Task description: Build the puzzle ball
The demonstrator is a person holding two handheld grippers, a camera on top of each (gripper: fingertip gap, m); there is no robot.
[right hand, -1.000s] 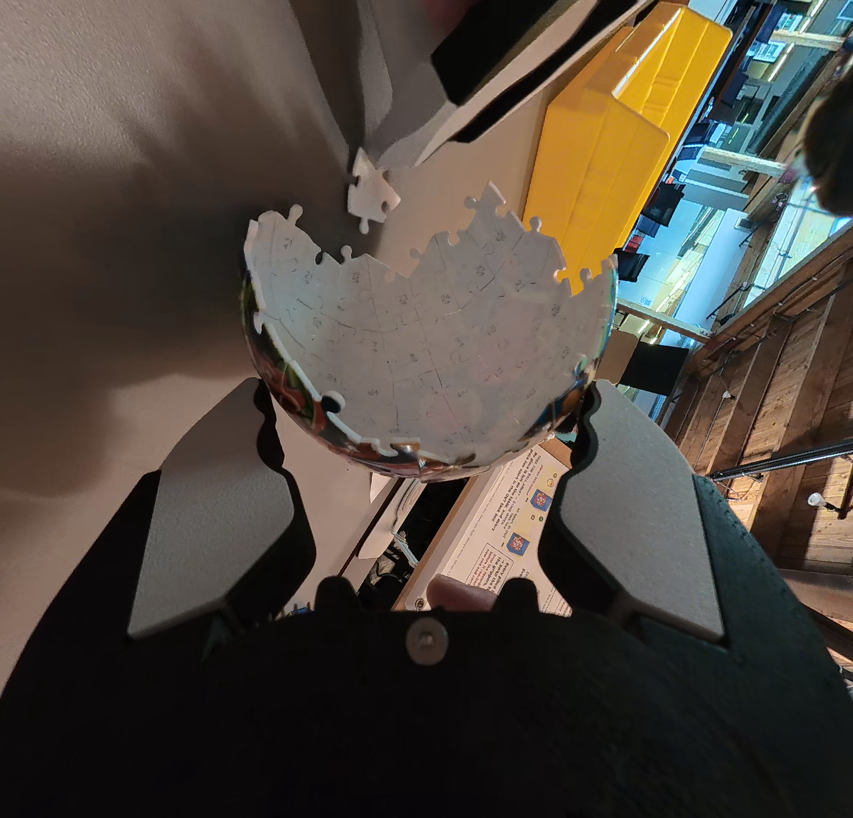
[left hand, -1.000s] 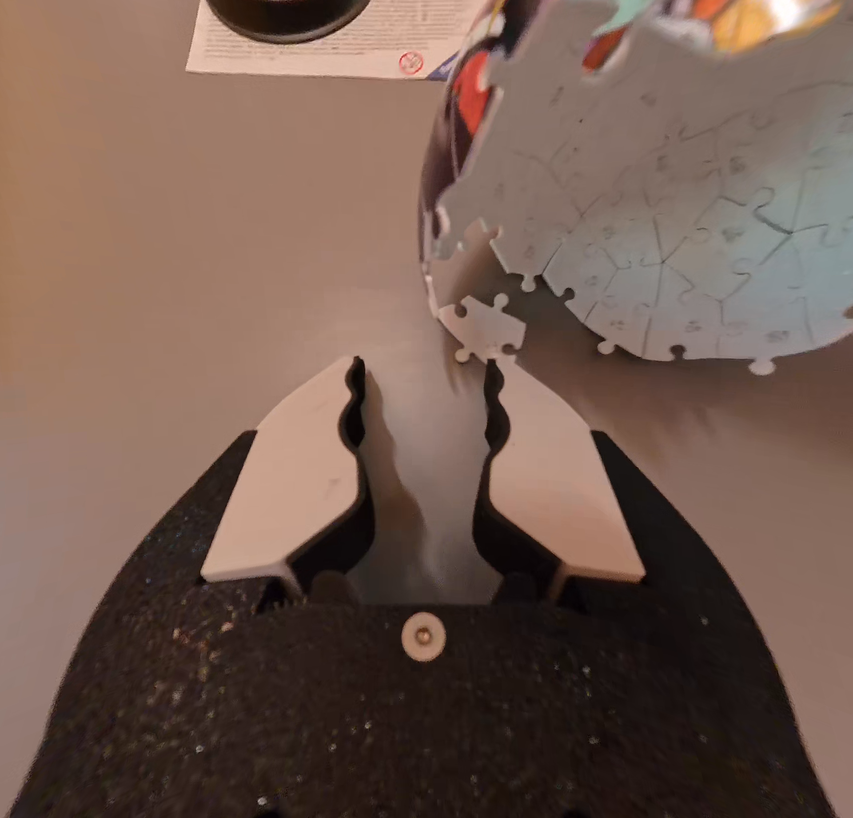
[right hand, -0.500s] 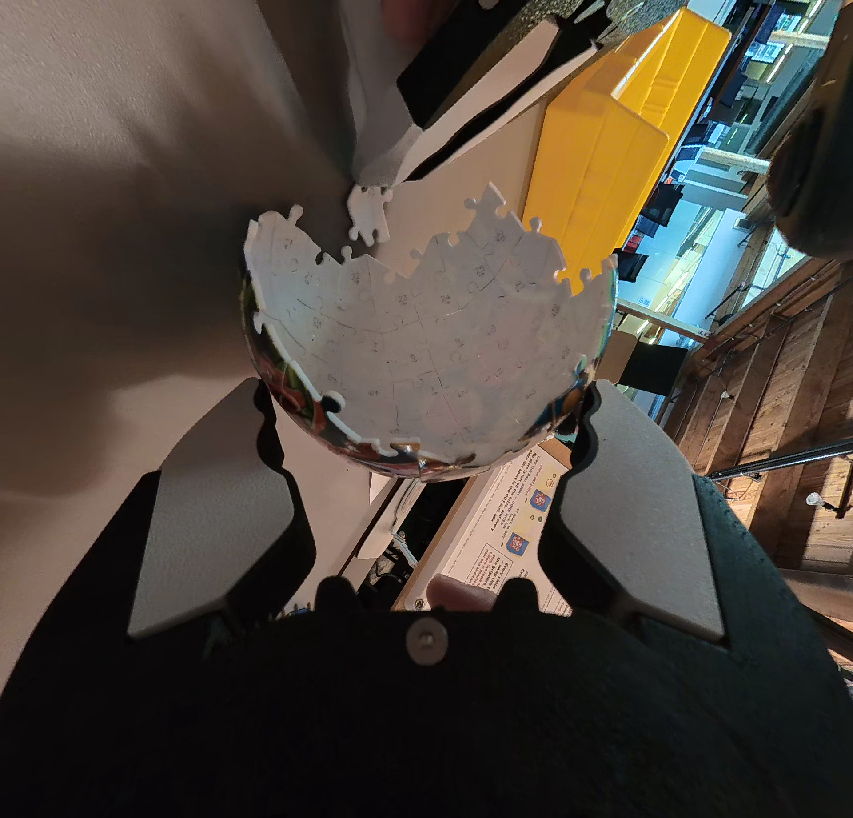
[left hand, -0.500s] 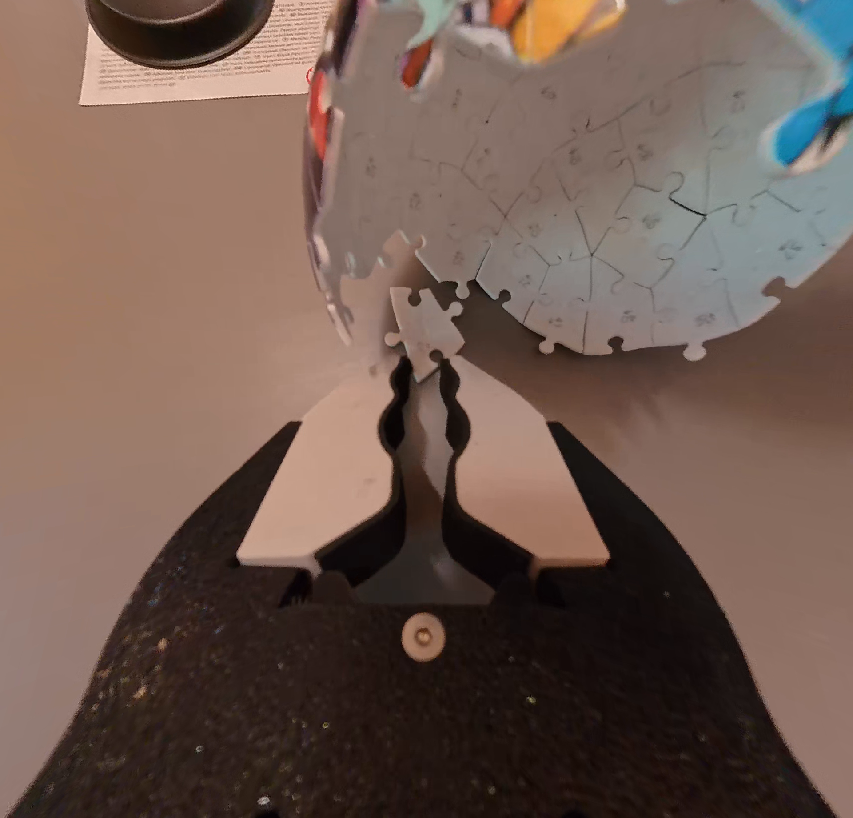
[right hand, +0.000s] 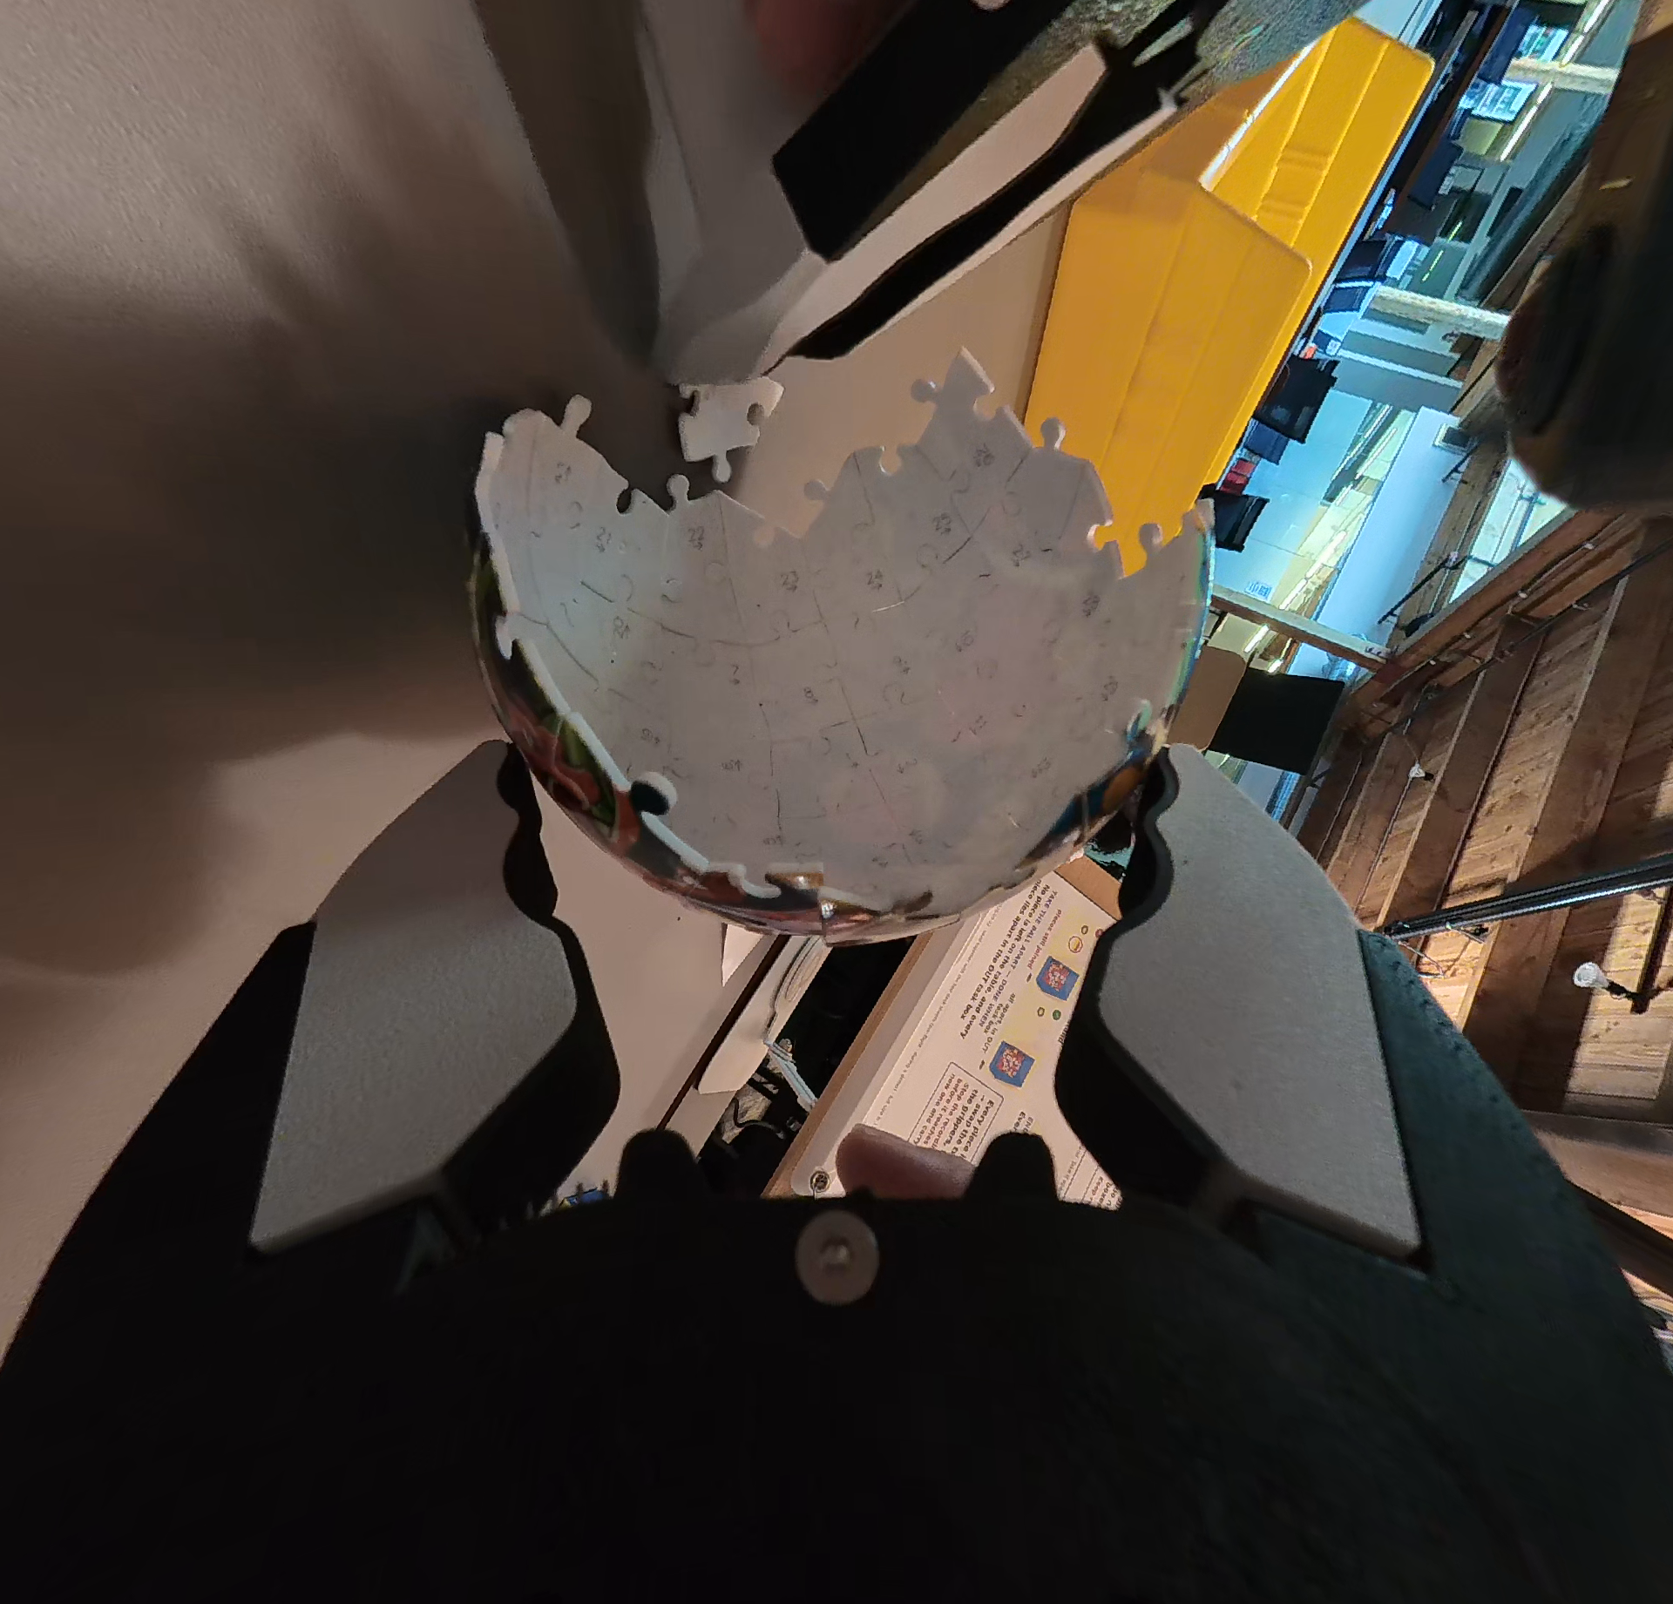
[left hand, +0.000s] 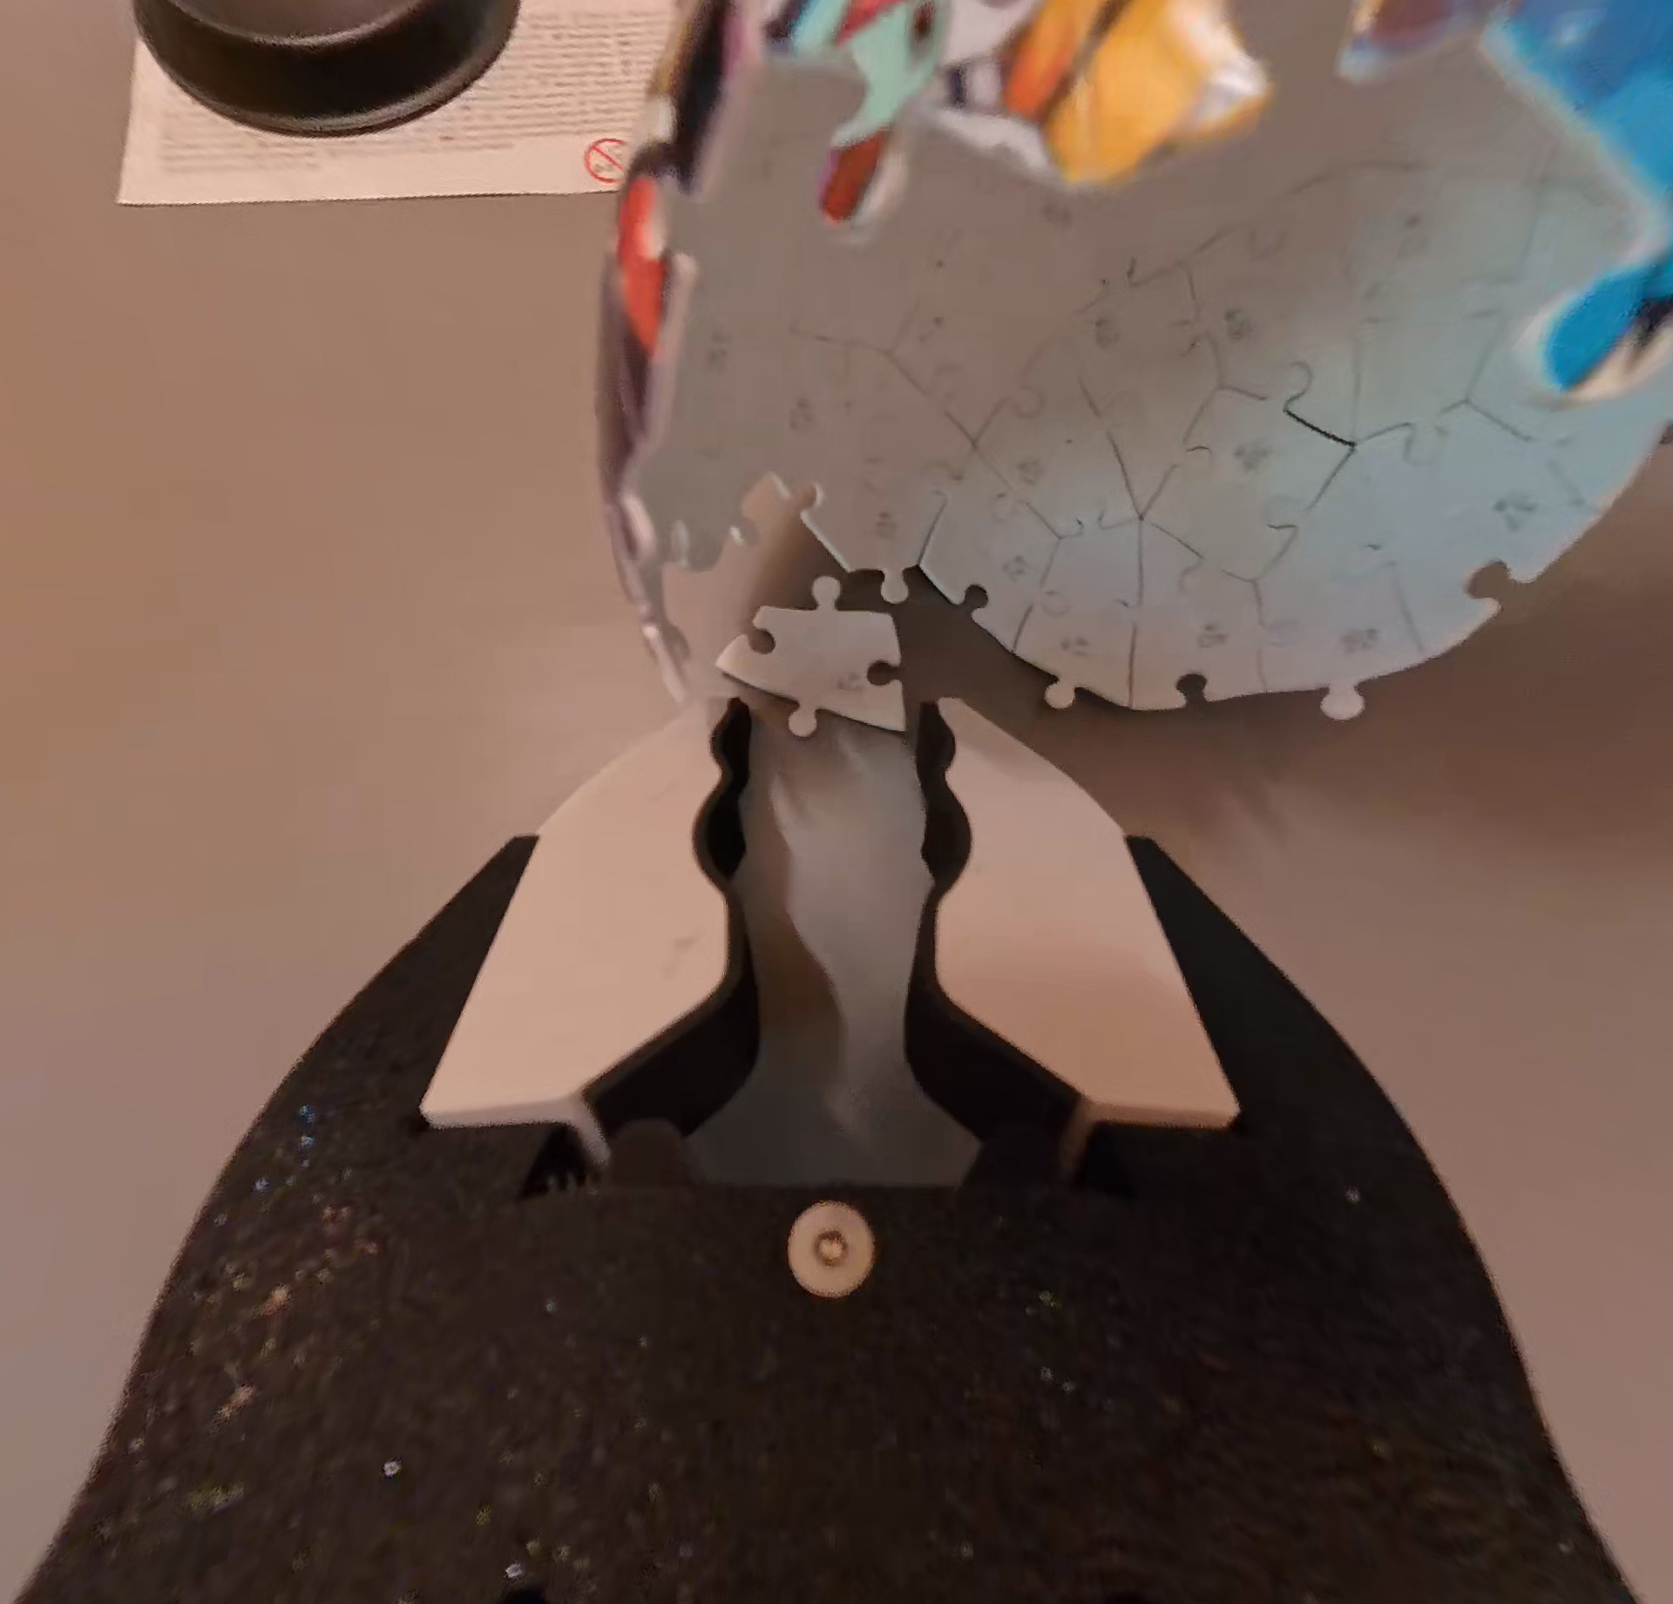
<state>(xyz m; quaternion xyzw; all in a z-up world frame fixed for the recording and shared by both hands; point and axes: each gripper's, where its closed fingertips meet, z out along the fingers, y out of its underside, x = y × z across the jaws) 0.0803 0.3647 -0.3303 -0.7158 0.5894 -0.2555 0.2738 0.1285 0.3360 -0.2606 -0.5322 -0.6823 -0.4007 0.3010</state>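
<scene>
My right gripper [right hand: 837, 755] is shut on the half-built puzzle ball [right hand: 815, 673], one finger on each side of the shell. The shell's white inside faces the camera and its jagged rim points up. My left gripper [left hand: 828, 719] is shut on a single white puzzle piece [left hand: 828, 660], which spans the gap between its fingertips. The piece is just below a notch in the rim of the ball [left hand: 1132, 438]. In the right wrist view the left gripper [right hand: 724, 357] comes in from above, with the piece [right hand: 724, 420] just above the rim, not touching it.
A black round stand [left hand: 317, 31] sits on a printed paper sheet [left hand: 362, 157] at the far left of the grey table [left hand: 272, 565]. A yellow bin [right hand: 1177, 293] and a printed sheet [right hand: 1014, 1045] lie behind the ball. A hand [right hand: 815, 4] holds the left gripper. The tips of one gripper are about 10 cm away from the tips of the other.
The left gripper first closed on the piece, then its jaws widened and the piece turned flat across the tips. The piece moved closer to the ball's rim. The right gripper and ball held still.
</scene>
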